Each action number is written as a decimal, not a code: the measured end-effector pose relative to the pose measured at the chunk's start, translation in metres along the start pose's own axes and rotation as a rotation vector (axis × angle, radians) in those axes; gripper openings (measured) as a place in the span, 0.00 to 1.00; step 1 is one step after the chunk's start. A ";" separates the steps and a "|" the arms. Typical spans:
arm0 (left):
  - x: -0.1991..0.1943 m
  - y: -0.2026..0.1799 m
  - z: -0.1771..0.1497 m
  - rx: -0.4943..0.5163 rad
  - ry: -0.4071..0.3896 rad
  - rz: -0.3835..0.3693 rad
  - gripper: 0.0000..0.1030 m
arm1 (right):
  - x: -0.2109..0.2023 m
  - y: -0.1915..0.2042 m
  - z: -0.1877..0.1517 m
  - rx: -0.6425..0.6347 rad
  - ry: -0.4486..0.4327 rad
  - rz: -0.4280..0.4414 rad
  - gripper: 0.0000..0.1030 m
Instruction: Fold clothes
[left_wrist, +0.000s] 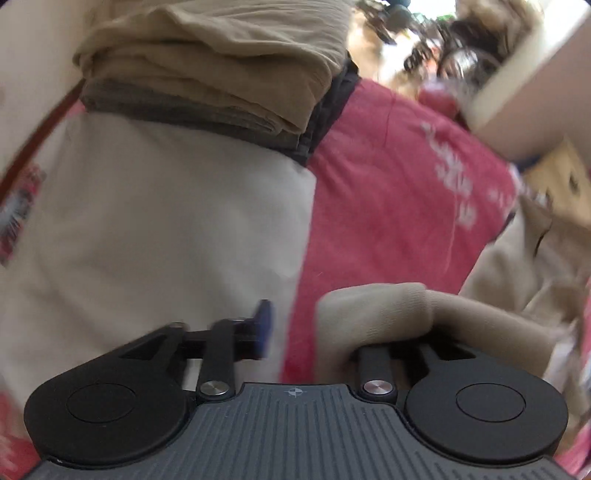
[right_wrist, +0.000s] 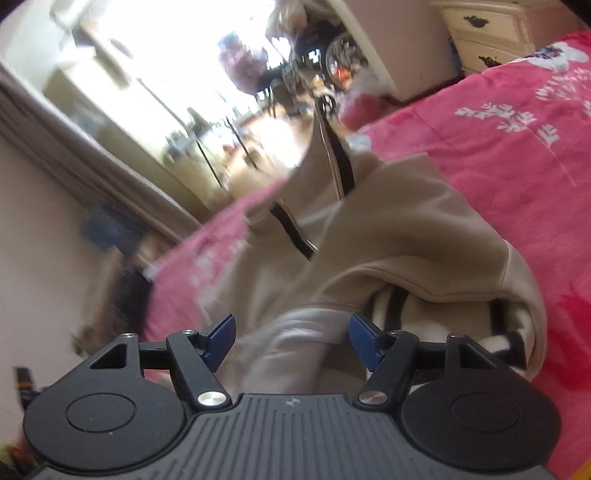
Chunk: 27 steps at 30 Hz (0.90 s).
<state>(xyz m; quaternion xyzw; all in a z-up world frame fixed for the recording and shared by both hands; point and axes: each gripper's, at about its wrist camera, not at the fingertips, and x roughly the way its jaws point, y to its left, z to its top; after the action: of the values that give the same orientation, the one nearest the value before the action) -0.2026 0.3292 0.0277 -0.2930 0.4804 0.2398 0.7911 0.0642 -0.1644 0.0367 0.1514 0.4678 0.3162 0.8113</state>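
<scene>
**Beige jacket draped over our left gripper, on the pink bed**

Beige cloth fills much of what we see. In the left wrist view, our left gripper (left_wrist: 325, 328) shows only 1 blue pad (left_wrist: 264, 328), on the left side; the other finger is buried under a ribbed beige cuff (left_wrist: 373, 314) that lies across it. The visible pad stands well away from the covered side, so the jaws look wide, with cloth draped on 1 finger rather than pinched. Ahead lies a white cloth (left_wrist: 159, 221) beside a red shirt (left_wrist: 399, 192) with white print. Above them sits a pile (left_wrist: 207, 74) of folded clothes, beige on top, grey and black below. The frame is blurred.

In the right wrist view, our right gripper (right_wrist: 291, 341) has both blue pads in sight, spread wide apart. A pale fold of the jacket (right_wrist: 369, 229) sits between them, and we cannot tell whether either pad touches it. The jacket lies crumpled on a pink blanket (right_wrist: 517, 166) with white flower print, its black zip (right_wrist: 295, 232) open. A cream dresser (right_wrist: 487, 33) stands beyond the bed.
</scene>
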 end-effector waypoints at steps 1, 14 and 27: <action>-0.003 0.001 -0.002 0.030 0.014 0.020 0.58 | 0.007 -0.004 0.000 0.004 0.014 -0.028 0.69; -0.046 0.050 -0.025 0.228 0.375 -0.052 0.76 | 0.095 -0.072 0.027 0.519 0.085 -0.184 0.63; -0.057 0.093 0.004 0.248 0.253 0.134 0.76 | 0.022 -0.137 0.041 0.726 -0.363 0.310 0.11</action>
<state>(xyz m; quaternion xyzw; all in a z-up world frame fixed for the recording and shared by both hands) -0.2860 0.3927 0.0591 -0.1884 0.6203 0.1921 0.7368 0.1587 -0.2514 -0.0312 0.5484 0.3701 0.2176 0.7175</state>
